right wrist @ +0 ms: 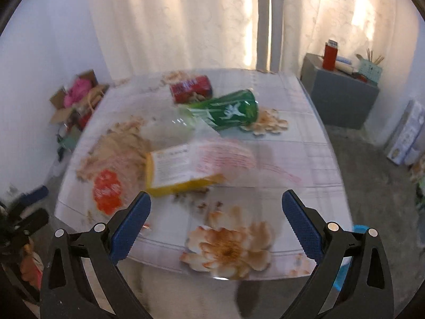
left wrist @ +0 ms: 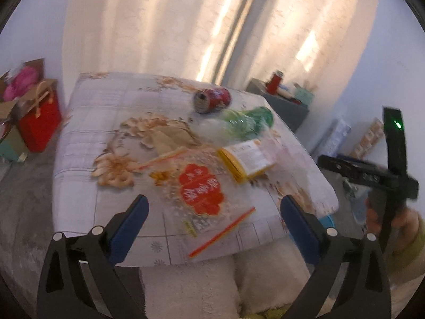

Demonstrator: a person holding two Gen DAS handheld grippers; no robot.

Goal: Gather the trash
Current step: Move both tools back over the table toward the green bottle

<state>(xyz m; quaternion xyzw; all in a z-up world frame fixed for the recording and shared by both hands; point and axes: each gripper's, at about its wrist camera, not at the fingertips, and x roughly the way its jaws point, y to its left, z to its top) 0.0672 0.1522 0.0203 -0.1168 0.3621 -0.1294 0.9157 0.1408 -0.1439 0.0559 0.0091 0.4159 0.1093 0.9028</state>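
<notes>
From my left camera, the table (left wrist: 79, 143) lies ahead with the trash grouped toward its right half. The can (left wrist: 212, 99) lies on its side farthest back; the bottle (left wrist: 239, 125) lies just in front of it, also on its side. Nearer me sits the box (left wrist: 248, 159), and the bag (left wrist: 202, 194) lies flat to its left and nearest to me, reaching the table's near edge. Left of the table, on the floor, stand a gift bag (left wrist: 39, 122) and a carton (left wrist: 16, 90). Behind the table to the right is a cabinet (right wrist: 342, 101) with small items on top. Curtains (right wrist: 186, 21) hang behind everything.
</notes>
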